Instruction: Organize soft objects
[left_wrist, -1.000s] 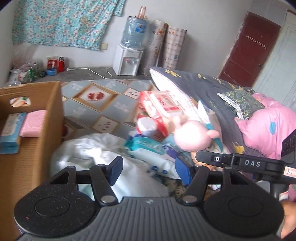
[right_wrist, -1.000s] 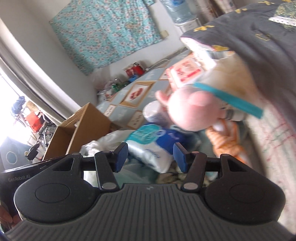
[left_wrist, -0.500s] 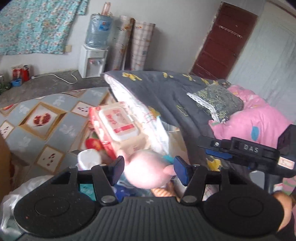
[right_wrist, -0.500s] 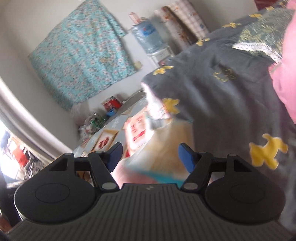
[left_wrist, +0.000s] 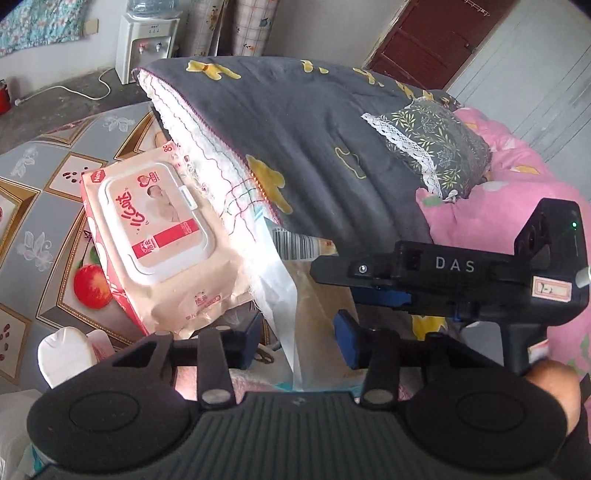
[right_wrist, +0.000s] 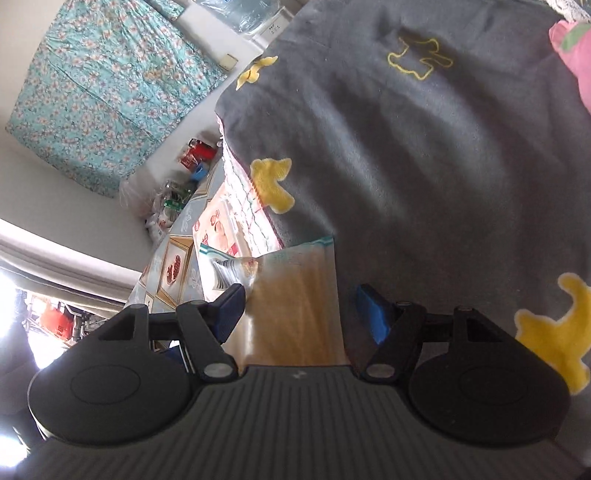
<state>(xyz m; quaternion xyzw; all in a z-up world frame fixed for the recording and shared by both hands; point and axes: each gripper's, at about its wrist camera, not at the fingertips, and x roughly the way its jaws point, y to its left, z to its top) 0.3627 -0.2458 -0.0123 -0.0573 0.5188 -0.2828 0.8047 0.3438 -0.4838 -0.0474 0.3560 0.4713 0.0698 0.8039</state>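
Both grippers converge on a clear plastic-wrapped pack (left_wrist: 295, 295) with a tan content and a barcode label, lying at the near edge of the dark grey quilt (left_wrist: 314, 140), just right of the pink wet-wipes pack (left_wrist: 159, 236).

The left gripper (left_wrist: 295, 332) has its jaws open and straddling the pack's loose film; they have just been closing, yet the pads do not appear to press on it. The right gripper (right_wrist: 299, 310) also stands open, the pack between its jaws, the left pad near the wrapper edge; contact cannot be confirmed.

Recommended practice: seat both sets of pads on the pack's body, not on the slack film, which would likely slip or tear; close evenly, and lift clear of the quilt hem before carrying.

Against the earlier frames: the cardboard box, white bag and pink plush toy are gone from the left view, which now faces the quilt and the pack closely. The right view has rolled and closed in likewise.
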